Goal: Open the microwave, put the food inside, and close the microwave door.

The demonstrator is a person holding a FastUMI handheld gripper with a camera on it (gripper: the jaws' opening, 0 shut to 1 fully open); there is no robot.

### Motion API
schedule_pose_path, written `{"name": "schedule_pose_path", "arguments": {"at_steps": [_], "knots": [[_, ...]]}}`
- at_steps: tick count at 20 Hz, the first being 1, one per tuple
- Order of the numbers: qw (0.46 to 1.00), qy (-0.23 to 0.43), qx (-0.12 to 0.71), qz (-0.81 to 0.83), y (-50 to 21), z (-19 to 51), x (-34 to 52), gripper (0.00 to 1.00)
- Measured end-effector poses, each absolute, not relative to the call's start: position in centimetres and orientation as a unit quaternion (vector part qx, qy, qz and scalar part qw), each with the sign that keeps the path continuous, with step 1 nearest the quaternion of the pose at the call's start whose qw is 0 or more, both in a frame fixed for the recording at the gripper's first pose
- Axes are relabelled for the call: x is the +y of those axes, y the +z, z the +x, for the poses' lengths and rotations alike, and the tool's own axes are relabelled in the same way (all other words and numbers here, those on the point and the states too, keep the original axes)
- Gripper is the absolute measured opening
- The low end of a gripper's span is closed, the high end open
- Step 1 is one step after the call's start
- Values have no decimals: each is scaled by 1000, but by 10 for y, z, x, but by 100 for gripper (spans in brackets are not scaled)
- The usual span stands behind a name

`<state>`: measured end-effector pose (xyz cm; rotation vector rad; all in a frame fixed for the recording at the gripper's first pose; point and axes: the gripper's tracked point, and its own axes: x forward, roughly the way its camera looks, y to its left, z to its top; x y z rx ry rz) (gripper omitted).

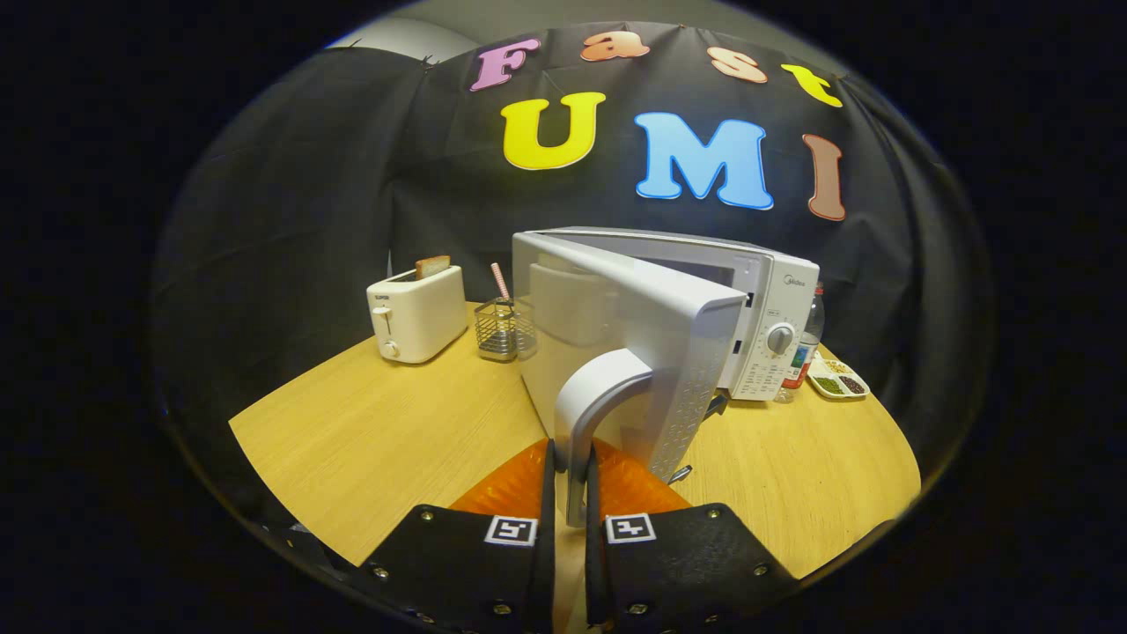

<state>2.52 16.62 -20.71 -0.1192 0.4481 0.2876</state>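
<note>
Fingers [570, 519] pinch the door handle [592, 414] from both sides; both press on its lower leg, so I hold it firmly. Handle: rigid curved bar, smooth, probably slippery plastic; judged best gripped low on the straight leg, where I am, not on the curve.

Door [616, 343] stands swung well out from the microwave [766, 291], edge-on to me, hinged at its far left. Judgement: door is light, stiff, turns on one arc only; pull must follow that arc or the handle twists out of the pinch. Body may slide on the table [370, 440] if tugged hard.

Cavity is hidden behind the door; cannot tell what is inside.

Beyond, left: toaster [416, 313] with a slice of toast [432, 265] standing in its slot, likely the food. Toast: light, brittle, crumbly; take by the exposed top edge, gently. Wire basket [497, 330] sits between toaster and door. Right of the microwave: bottle [806, 343], small tray [838, 380].
</note>
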Motion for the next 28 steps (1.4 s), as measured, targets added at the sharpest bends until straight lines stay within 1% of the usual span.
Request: {"name": "schedule_pose_path", "arguments": {"at_steps": [5, 7, 14, 18, 19, 20, 21, 22, 23, 24, 25, 26, 27, 28], "knots": [[951, 173, 245, -73, -225, -7, 209, 14], [947, 186, 247, -82, -227, -13, 227, 16], [938, 219, 248, -107, -230, -28, 279, 16], [924, 273, 245, -104, -229, -50, 322, 18], [919, 290, 244, -108, -229, -57, 332, 20], [913, 308, 244, -107, -229, -66, 342, 20], [908, 327, 242, -100, -226, -73, 351, 26], [906, 340, 236, -92, -219, -79, 355, 29], [906, 348, 226, -85, -211, -85, 357, 43], [907, 353, 218, -76, -202, -89, 356, 52], [908, 357, 210, -66, -193, -92, 354, 67], [909, 360, 203, -57, -186, -95, 350, 74], [912, 357, 194, -50, -177, -96, 344, 87], [917, 351, 185, -44, -167, -96, 335, 91]]}}
